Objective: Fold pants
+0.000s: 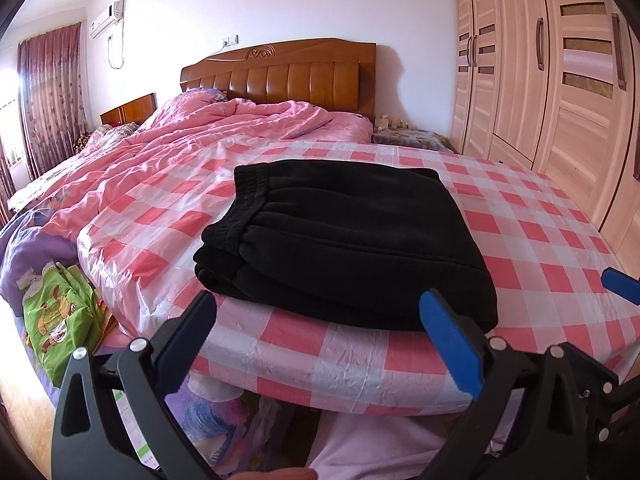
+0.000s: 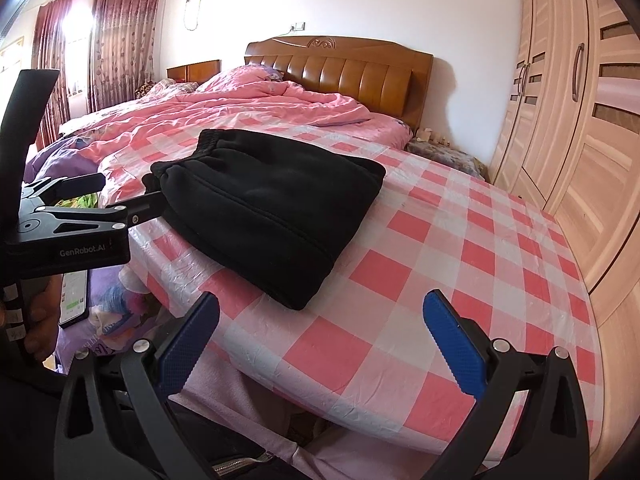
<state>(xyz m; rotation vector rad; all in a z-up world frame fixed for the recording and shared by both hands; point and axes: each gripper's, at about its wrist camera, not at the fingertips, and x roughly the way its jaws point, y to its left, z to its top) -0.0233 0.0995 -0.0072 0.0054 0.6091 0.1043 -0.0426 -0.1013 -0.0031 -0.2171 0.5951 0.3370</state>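
Left tongs: black plastic arms, silver screws, blue ribbed pads (saw-toothed inner edges). Right tongs: the same build. Left body carries white "GenRobot.AI" lettering; a bare hand grips its black handle.

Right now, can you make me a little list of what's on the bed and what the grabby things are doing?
pants: black pants folded into a stack, waistband on the far left side
surface: pink checked plastic cover over the bed
left gripper: jaws open, empty, just short of the stack's near edge
right gripper: jaws open, empty, nearer than the stack
behind: rumpled pink quilt, wooden headboard
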